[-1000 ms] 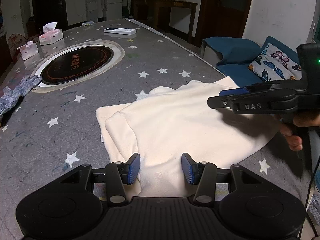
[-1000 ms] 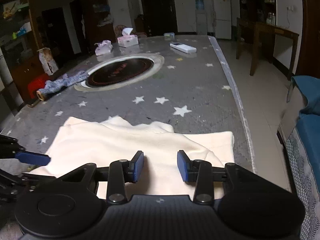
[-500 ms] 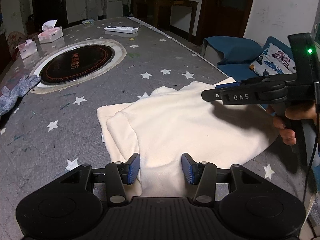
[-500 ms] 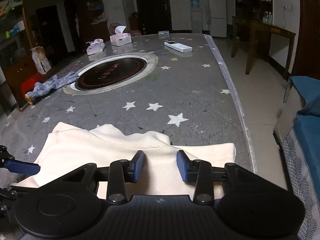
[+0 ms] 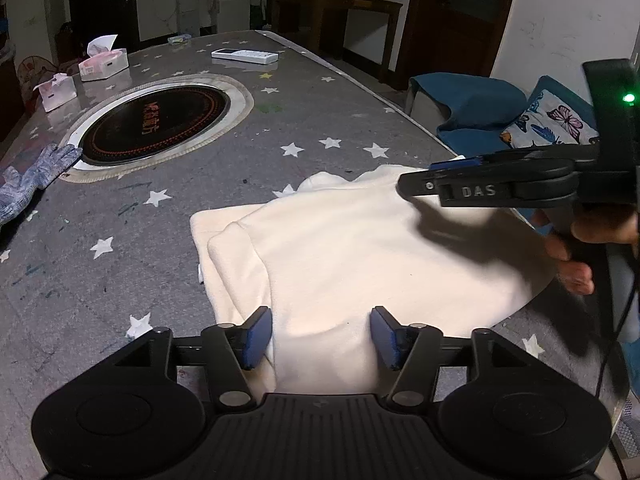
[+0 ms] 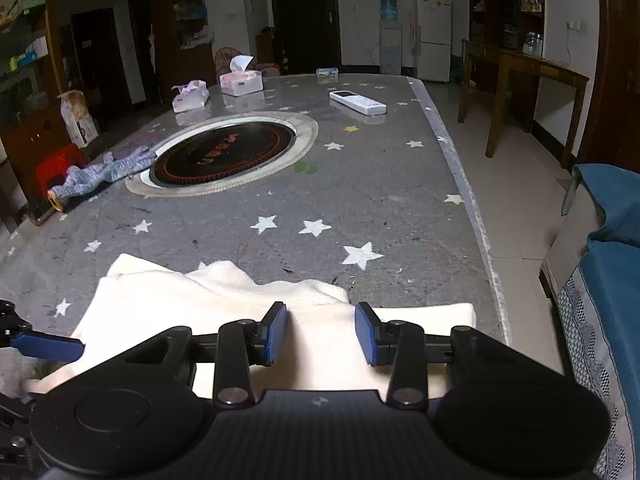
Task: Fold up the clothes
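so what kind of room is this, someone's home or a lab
Most likely a home's living and dining room. The cream garment lies on a star-patterned table with a built-in round cooktop; a fridge and water dispenser stand by the far wall, and a blue sofa sits beside the table.

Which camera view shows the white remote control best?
The right wrist view: the white remote control lies there large and unobstructed, beyond the round cooktop, with its long shape clear. In the left wrist view it is also fully visible, but smaller and flatter near the table's far edge.
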